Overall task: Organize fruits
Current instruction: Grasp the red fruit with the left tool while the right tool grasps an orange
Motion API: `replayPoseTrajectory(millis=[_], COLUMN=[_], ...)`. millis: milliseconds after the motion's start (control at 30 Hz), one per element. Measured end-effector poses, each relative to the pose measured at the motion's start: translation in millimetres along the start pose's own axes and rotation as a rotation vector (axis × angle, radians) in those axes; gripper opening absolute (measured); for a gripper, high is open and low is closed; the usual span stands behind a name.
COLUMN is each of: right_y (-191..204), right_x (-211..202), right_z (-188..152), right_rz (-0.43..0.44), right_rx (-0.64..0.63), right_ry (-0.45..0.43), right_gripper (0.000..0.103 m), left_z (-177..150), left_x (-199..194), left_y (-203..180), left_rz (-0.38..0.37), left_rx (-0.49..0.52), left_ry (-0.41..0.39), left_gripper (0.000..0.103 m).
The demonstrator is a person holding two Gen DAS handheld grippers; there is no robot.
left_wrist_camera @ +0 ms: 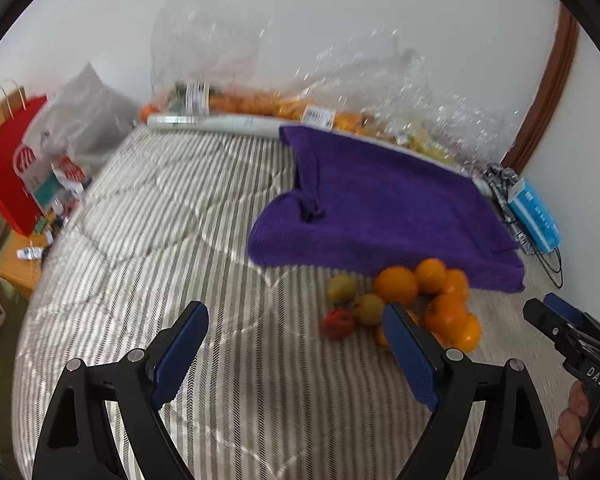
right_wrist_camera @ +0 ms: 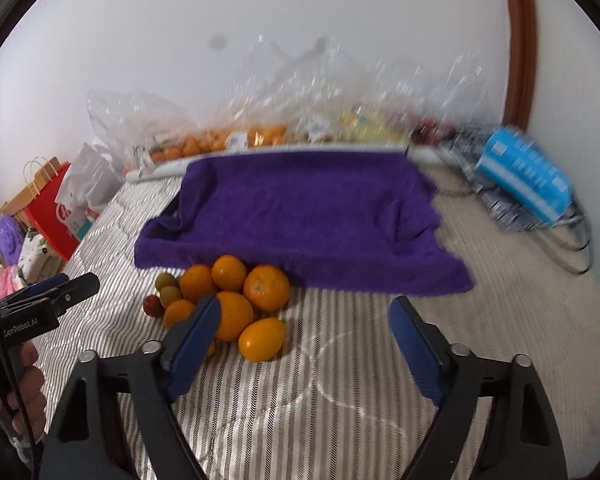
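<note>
Fruit pile is seen on the striped bed cover, right at the near edge of the purple towel — oranges bunched together, two yellow-green small fruits and one red fruit at the pile's left side. The towel is draped over something box-like; what is under it cannot be told.

Left tool is held spread apart above the cover with nothing between the pads; its right pad overlaps the pile in the left wrist view, but contact cannot be told. Right tool is likewise released and empty, its left pad sitting in front of the oranges. Each tool shows at the edge of the other's view, gripped by a hand.

Clear plastic bags with more orange fruit are lined along the wall behind the towel — a blue box at the right, a red paper bag at the left. Frames are blurred.
</note>
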State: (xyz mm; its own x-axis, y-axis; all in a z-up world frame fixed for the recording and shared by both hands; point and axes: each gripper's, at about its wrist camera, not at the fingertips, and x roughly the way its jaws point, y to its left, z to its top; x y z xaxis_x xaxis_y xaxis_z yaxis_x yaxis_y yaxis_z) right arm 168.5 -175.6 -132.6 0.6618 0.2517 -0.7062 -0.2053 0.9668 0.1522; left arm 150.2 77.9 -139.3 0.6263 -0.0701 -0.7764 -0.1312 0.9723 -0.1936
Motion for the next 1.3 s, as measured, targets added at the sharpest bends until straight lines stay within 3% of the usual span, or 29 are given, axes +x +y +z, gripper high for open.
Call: replayPoseTrajectory(millis=[233,533,800,933,1033,1167,1300], right_y=[4.2,14.1,18.8,21.5,18.3,8.8,0.0], right_x=[38.1,42.2,59.5,60.0,57.8,54.8,56.0], right_z=[-20.0,-29.8,-33.0,-33.3,-35.3,-34.9,-33.8], right_rz=[0.051,0.122,0.079,0.06,0.051,0.029,0.059], right_rx=[-0.065,-0.11,-0.147,-0.181,-0.2,-0.186,-0.148], right_ry=[0.079,0.084,0.099,0.095,0.086,0.079,0.082], right_gripper=[0.061,0.054,0.051,0.041,0.041,0.041,0.041], left_z=[-3.7,-5.4,-13.6,-15.5,-14.7,-13.9,-16.7], left_x=[23.4,34.4,38.7,41.3,46.1,51.0,52.1], left_y=[10.6,2.2,-2.7,-11.4,-17.4,-28.5,-34.5], left_rz=[0.003,-0.071,-0.061,-0.089,-0.093,-0.07,-0.081], left_rx=[-0.027,0.018,0.096,0.129,0.148,0.192,0.225], left_ry=[0.037,0.028,0.048,0.049,0.054,0.035,0.02], left_gripper=[0.082,0.082,0.072,0.069,0.067,0.059,0.04])
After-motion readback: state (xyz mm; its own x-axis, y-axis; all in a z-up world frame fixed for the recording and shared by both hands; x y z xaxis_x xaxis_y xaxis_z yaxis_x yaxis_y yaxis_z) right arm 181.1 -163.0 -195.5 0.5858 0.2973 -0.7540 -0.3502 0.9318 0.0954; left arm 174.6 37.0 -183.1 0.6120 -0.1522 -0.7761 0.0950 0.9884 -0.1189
